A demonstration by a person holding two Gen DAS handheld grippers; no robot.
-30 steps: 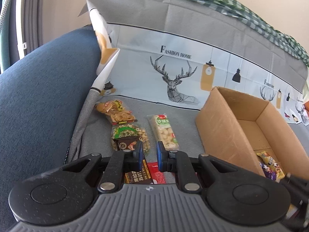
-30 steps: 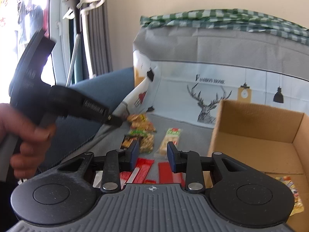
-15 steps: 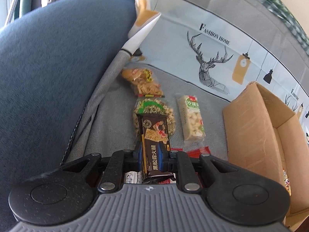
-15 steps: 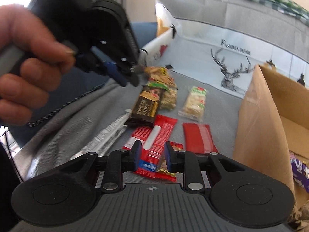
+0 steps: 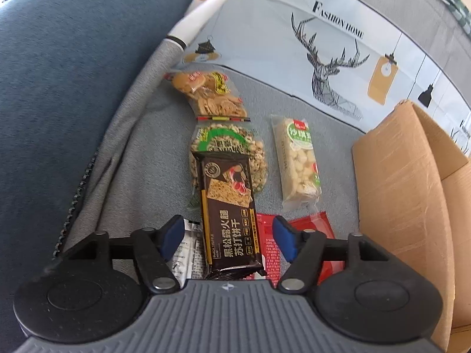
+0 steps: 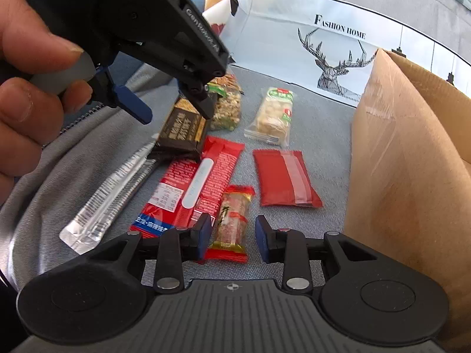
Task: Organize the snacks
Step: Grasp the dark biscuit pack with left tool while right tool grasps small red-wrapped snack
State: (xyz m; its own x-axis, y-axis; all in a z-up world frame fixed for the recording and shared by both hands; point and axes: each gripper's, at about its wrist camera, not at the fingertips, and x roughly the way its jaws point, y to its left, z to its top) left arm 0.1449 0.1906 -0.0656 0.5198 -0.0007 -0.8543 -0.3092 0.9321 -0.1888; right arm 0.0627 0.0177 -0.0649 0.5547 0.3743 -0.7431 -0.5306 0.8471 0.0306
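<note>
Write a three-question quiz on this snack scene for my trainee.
1. In the right wrist view, on which side of the loose snacks does the cardboard box stand?
2. True or false: the left claw is shut on the black truffle ham cracker pack.
3. The small red-ended snack bar lies: A) between the jaws of the right claw; B) inside the cardboard box; C) on the cracker pack.

Key: 1 right; 2 false, its jaws stand open either side; 3 A.
</note>
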